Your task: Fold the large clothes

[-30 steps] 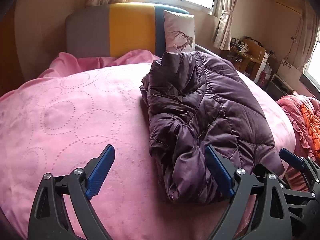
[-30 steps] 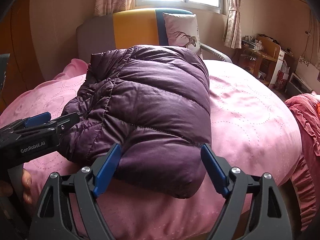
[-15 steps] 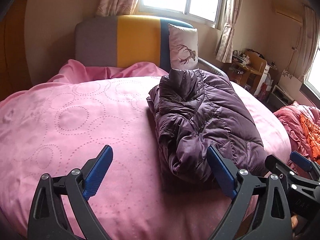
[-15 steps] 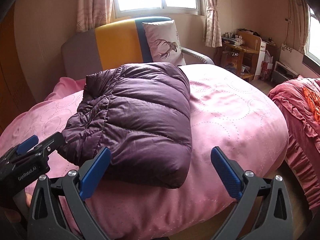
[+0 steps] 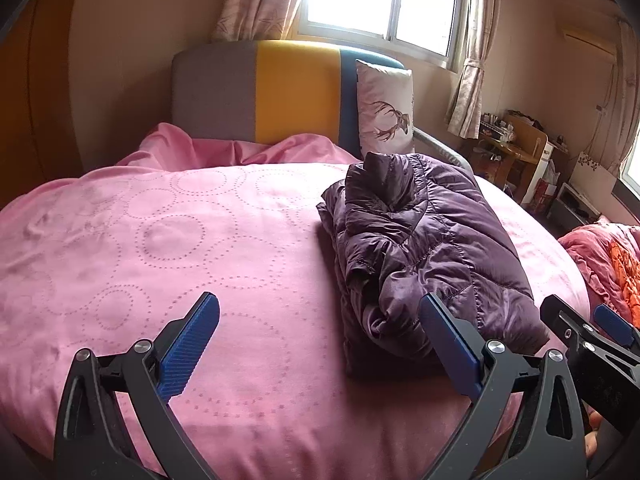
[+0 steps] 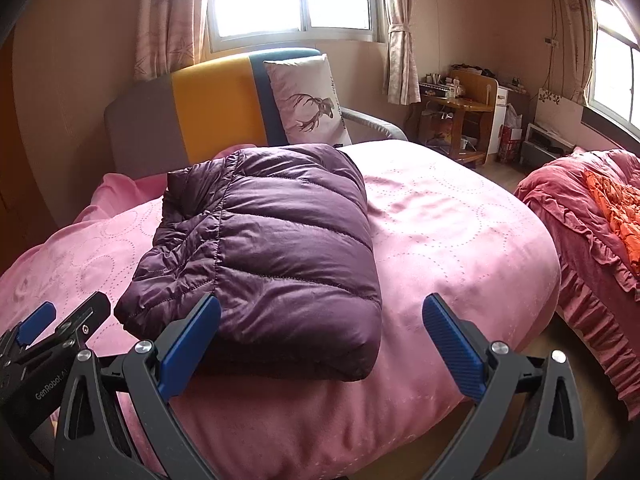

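A purple quilted down jacket (image 5: pixel 420 248) lies folded into a thick bundle on the pink bedspread (image 5: pixel 180 240). My left gripper (image 5: pixel 318 304) hovers over the bedspread just left of the jacket's near end. Its jaws are opening, with only pink cover between them. In the right wrist view the jacket (image 6: pixel 280 248) shows its smooth folded side. My right gripper (image 6: pixel 322 308) stands open in front of the jacket's near right corner, touching nothing. Each gripper appears at the edge of the other's view: the right gripper (image 5: pixel 592 328) and the left gripper (image 6: pixel 60 320).
A grey, yellow and blue headboard (image 5: pixel 296 92) with a deer-print pillow (image 5: pixel 384 108) stands at the far end of the bed. A second bed with red ruffled bedding (image 6: pixel 592 220) lies to the right across a strip of floor. A wooden desk (image 6: pixel 460 108) stands by the window.
Both grippers have pulled back and risen from the jacket, which now looks smaller. The right jaws, earlier straddling the jacket's near end, have spread wider and stand off it.
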Action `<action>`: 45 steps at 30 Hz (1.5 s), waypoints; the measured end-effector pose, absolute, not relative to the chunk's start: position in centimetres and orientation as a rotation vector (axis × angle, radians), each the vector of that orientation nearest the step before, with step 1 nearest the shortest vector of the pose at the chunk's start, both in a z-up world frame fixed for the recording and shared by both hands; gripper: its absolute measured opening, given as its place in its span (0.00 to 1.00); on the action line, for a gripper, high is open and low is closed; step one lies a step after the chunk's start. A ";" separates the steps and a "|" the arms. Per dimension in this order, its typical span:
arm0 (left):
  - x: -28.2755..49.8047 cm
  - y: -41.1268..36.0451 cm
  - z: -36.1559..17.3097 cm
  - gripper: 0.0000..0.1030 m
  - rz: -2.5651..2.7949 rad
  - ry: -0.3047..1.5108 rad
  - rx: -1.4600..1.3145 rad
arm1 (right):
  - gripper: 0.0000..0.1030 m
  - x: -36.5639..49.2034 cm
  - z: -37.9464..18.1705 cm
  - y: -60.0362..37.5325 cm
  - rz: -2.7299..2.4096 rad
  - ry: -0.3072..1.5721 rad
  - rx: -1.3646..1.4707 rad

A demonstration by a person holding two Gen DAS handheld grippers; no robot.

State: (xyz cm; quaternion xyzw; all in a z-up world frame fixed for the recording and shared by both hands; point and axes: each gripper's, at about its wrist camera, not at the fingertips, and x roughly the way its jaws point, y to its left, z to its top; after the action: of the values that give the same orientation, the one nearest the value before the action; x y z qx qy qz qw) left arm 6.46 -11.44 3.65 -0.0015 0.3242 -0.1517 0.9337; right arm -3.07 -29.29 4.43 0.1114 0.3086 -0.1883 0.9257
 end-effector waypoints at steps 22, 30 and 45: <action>5.1 -11.9 4.3 0.96 -0.279 0.614 0.035 | 0.98 -2.9 3.6 -28.5 -0.372 0.642 0.180; 5.1 -11.6 4.1 0.96 -0.270 0.632 0.007 | 0.98 -3.1 3.6 -29.0 -0.390 0.644 0.191; 5.3 -11.0 3.9 0.96 -0.267 0.637 0.005 | 0.98 -3.0 3.5 -28.4 -0.379 0.651 0.179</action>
State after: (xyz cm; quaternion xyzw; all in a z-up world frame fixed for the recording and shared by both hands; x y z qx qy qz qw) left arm 5.26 -10.96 3.95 0.0026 0.3122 -0.1308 0.9410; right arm -2.96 -28.41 3.51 0.0874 0.3174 -0.1850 0.9260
